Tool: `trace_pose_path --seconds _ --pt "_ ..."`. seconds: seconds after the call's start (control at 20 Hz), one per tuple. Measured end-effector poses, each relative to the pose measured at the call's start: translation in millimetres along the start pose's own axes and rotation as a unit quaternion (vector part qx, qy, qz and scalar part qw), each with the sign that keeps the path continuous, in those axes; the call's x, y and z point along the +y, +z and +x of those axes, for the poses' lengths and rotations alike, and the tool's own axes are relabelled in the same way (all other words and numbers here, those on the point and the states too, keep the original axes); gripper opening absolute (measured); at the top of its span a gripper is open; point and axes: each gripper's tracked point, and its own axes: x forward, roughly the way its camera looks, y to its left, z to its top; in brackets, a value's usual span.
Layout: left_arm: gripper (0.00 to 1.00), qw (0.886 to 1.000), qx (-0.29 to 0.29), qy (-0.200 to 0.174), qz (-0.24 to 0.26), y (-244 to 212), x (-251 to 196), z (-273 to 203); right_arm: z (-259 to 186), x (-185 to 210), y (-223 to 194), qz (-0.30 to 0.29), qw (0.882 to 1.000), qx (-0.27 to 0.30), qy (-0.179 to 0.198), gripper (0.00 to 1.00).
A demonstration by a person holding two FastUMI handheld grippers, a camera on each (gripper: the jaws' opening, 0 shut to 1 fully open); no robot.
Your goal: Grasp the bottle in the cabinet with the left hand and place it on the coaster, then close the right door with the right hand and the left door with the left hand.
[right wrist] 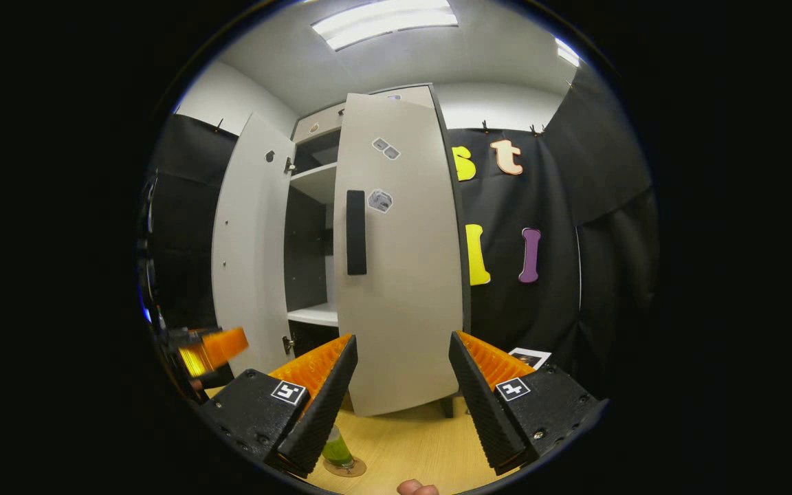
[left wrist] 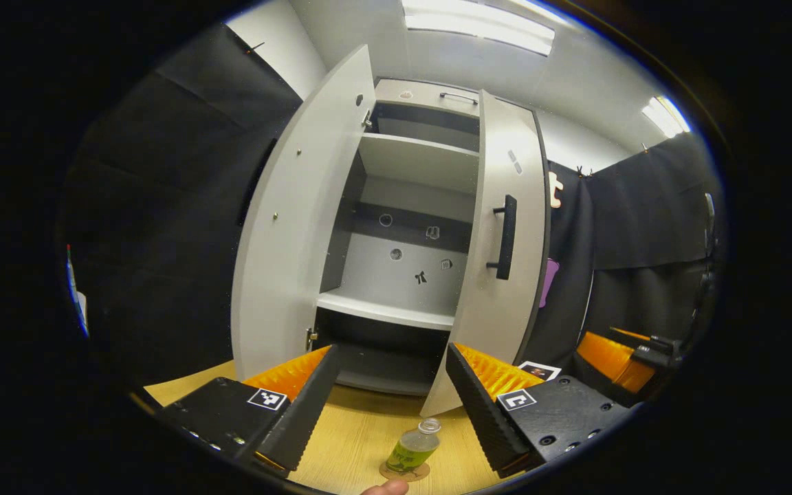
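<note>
Tongs first: the left tongs (left wrist: 386,405) stand agape and empty, hovering over the surface (left wrist: 361,426) in front of the cabinet (left wrist: 410,206). The right tongs (right wrist: 399,399) are likewise spread wide with nothing between them, facing the outer face of the right door (right wrist: 403,275).

Bottle (left wrist: 414,447): out of the cabinet, resting on the coaster (left wrist: 404,472) on the surface, just ahead of the left tongs and apart from both fingers. It leans in the left gripper view, though lens curve may account for that. In the right gripper view the bottle (right wrist: 335,450) is partly hidden behind a finger, with the coaster (right wrist: 353,469) beneath it.

Shelves inside appear bare apart from small marks on the back panel.

Doors: the left door (left wrist: 300,220) is swung wide. The right door is partly open, its handle (right wrist: 356,232) facing the right tongs.

Judgement: placement appears complete; the step in hand is closing the right door. The next move calls for bringing the right tongs against the door face, near its free edge, and pushing it towards the cabinet until flush. The left door follows, by the left tongs.
</note>
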Motion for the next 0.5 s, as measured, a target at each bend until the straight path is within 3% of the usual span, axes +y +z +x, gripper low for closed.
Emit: trace_pose_path --seconds 0.1,0.2,0.25,0.3,0.5 --pt "1.00 1.000 0.004 0.017 -0.013 15 16 -4 -1 -1 -8 0.002 1.000 0.013 0.002 0.83" --pt "0.95 0.999 -0.011 0.042 -0.030 41 44 -9 -1 -2 -15 0.009 1.000 0.027 0.003 0.82" --pt "1.00 0.997 -0.022 0.063 -0.036 55 65 -11 -2 -4 -19 0.010 0.999 0.034 0.003 0.82" --pt "0.95 0.995 -0.037 0.090 -0.038 67 89 -15 -2 -7 -22 0.010 0.999 0.039 0.002 0.83" --pt "0.95 0.976 -0.077 0.203 -0.020 105 190 -14 0 -15 -17 0.012 0.999 0.038 -0.007 0.83"
